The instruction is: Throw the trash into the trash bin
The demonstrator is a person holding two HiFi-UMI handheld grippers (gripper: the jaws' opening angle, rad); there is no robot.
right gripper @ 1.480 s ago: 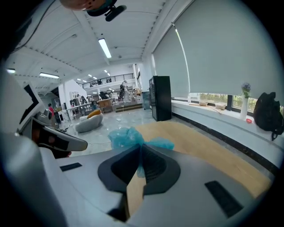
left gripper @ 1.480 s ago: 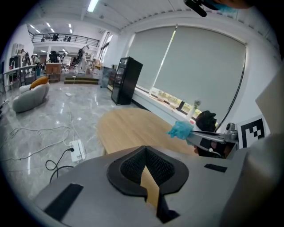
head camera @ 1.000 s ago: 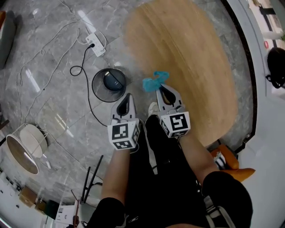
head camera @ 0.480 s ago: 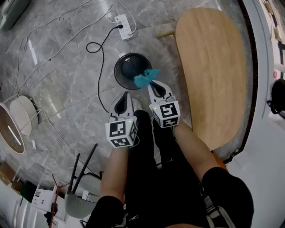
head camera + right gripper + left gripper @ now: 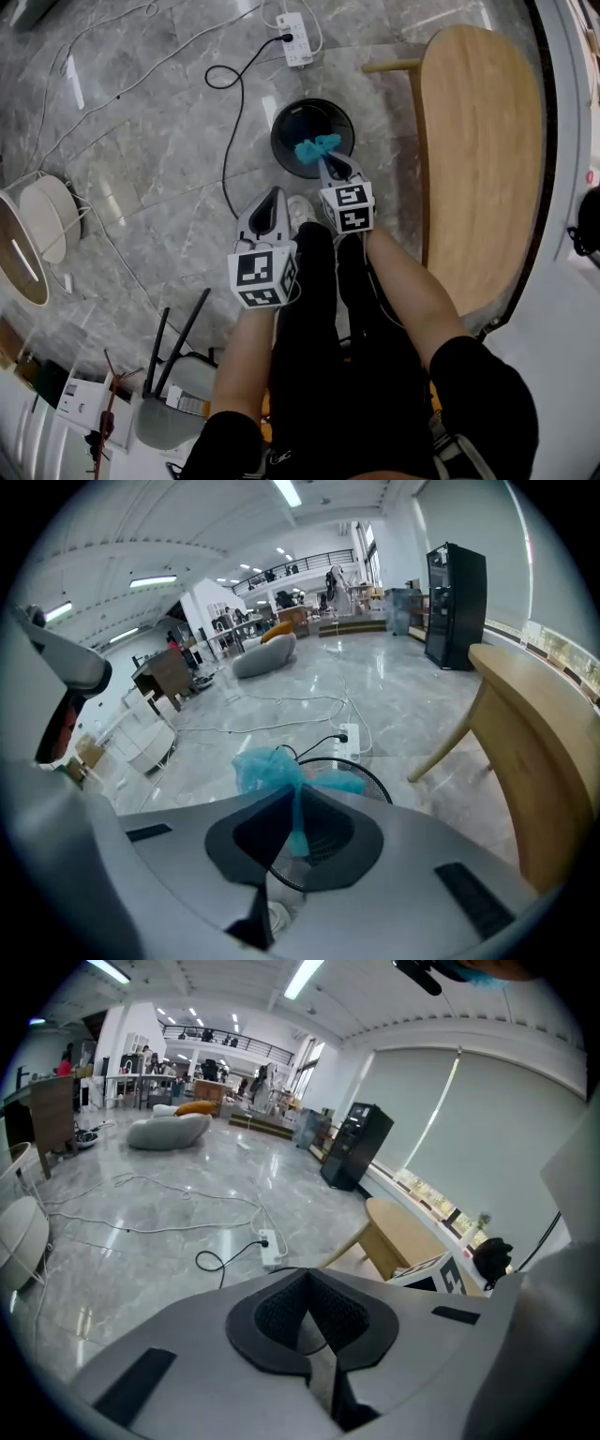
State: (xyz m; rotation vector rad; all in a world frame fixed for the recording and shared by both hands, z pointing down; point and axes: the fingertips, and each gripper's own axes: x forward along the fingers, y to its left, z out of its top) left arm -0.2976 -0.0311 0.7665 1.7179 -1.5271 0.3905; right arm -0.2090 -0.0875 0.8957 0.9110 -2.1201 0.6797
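Blue crumpled trash [image 5: 317,148] pinched in right gripper [image 5: 324,161], jaws clamped on it. Seen from above, it sits over the mouth of the round black bin [image 5: 281,141]. Bin's inside is dark, contents unreadable. Grey marble floor [image 5: 141,141]; wooden table [image 5: 478,141] near bin. Left gripper [image 5: 273,195]: jaws together, empty.

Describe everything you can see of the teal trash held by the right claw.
The trash is a thin, crumpled teal piece that looks like soft plastic film. The right claw is shut on a narrow pinched part of it, and the bunched rest puffs out beyond the tips to both sides. In the head view it hangs over the opening of the dark round trash bin, touching nothing but the claw as far as can be seen.
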